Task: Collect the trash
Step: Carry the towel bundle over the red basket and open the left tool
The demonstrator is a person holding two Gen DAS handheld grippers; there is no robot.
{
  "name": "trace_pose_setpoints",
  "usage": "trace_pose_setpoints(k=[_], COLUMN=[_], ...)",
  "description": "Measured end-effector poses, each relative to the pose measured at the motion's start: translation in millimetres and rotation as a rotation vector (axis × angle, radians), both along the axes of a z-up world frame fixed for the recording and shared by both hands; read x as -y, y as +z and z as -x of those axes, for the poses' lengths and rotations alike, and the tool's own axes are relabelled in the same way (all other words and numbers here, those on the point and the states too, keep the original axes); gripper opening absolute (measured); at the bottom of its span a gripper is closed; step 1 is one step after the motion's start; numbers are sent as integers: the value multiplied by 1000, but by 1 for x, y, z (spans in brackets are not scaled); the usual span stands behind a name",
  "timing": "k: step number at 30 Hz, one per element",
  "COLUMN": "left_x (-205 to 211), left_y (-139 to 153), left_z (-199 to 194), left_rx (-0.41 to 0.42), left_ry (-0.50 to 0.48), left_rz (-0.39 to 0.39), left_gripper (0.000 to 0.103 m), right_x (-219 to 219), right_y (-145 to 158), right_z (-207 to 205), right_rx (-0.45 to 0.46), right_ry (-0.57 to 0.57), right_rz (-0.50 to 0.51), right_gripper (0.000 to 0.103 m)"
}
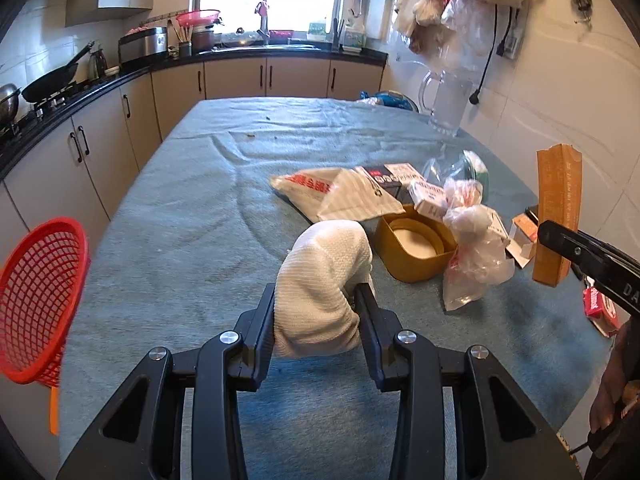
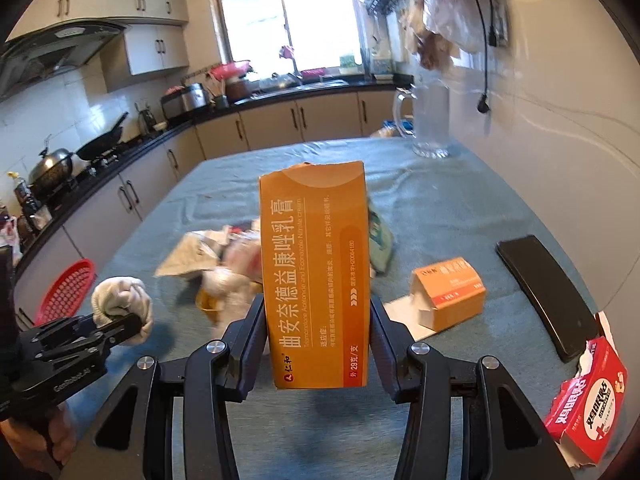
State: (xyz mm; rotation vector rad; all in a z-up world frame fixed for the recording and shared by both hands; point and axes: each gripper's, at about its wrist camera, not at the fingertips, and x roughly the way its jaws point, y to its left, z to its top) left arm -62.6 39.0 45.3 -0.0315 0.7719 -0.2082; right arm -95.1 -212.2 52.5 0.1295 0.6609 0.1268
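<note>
Matt, ribbed white cloth wad [image 1: 320,300] between matt black plastic fingers [image 1: 260,320]. Smooth printed orange cardboard carton [image 2: 316,276]. Napped teal cloth on table [image 1: 180,220]. Red plastic mesh basket [image 1: 38,300]. Clear glass pitcher [image 1: 446,100]. Crinkled glossy plastic bag [image 1: 476,264].

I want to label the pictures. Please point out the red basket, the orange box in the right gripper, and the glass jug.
red basket [image 1: 36,300], left wrist view, mesh wall
orange box [image 2: 316,280], right wrist view, printed front
glass jug [image 1: 448,100], left wrist view, body
</note>
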Motion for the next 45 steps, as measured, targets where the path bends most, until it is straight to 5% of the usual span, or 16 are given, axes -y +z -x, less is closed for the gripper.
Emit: trace_pose_setpoints(k=[10,21,31,45], left_x=[-38,-151,-245,-284], left_y=[18,33,17,-14], left_z=[14,32,46,32], left_rx=[49,92,56,-12], left_ry=[73,311,500,505], left_rz=[18,32,6,46], left_gripper=[37,37,37,37], right_x=[-58,-169,-274,-363], right_y=[9,12,3,-27], right_z=[-6,-33,-63,-99], right_rx=[-19,-97,-189,-287], right_ry=[168,438,617,689], right_rz=[-36,-110,-128,-107], right_gripper=[52,52,52,53])
